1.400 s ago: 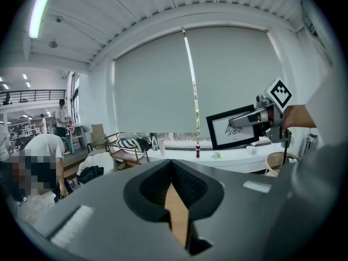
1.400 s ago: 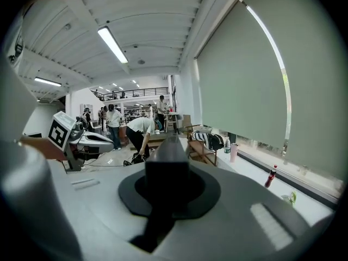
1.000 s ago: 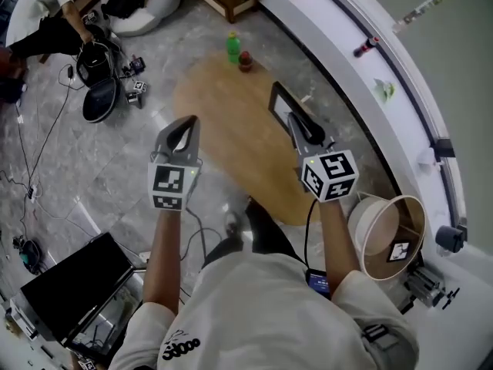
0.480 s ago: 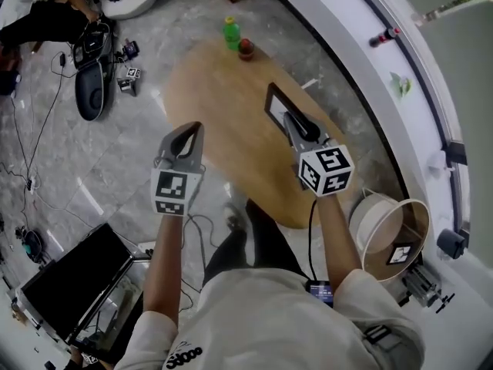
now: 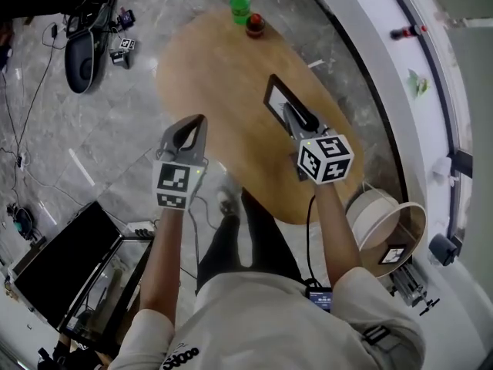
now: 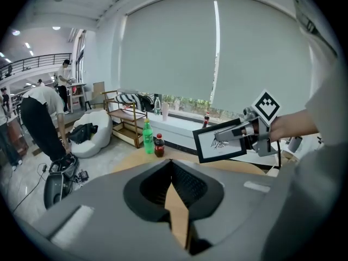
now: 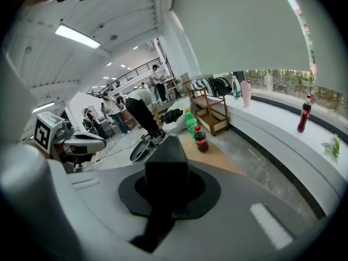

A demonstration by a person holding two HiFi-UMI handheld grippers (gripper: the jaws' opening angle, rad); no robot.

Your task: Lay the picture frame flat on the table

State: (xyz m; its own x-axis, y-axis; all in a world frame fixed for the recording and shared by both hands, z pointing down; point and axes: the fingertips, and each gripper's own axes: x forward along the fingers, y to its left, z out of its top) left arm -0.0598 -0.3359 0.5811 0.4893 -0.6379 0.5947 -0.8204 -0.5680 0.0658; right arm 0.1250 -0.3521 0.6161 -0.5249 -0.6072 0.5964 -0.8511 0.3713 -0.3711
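**One-edge pinch carries the risk**

The right gripper (image 5: 293,114) is clamped on one short edge of the picture frame (image 5: 276,96); its own view shows the dark frame edge filling the space between the jaws. The left gripper (image 5: 192,126) has its jaws pressed together on nothing. It hangs well apart from the frame, above the table's near rim.

The frame is in the air over the window side of the oval wooden table (image 5: 223,75), roughly upright and slightly tilted, its pale face turned towards the left gripper.

Likely trouble starts at that single pinch. With nothing supporting the far end, the frame could swivel in the pads as it is tipped over, so a lower corner may strike the wood first and knock the frame out of line or jar its front.

Letting go before the back lies fully on the wood would probably make it slap down.

The table's curved rim is also near that side, so a careless placement could leave part of the frame overhanging.

The green bottle (image 5: 239,5) and cola bottle (image 5: 255,26) stand well clear at the far end.
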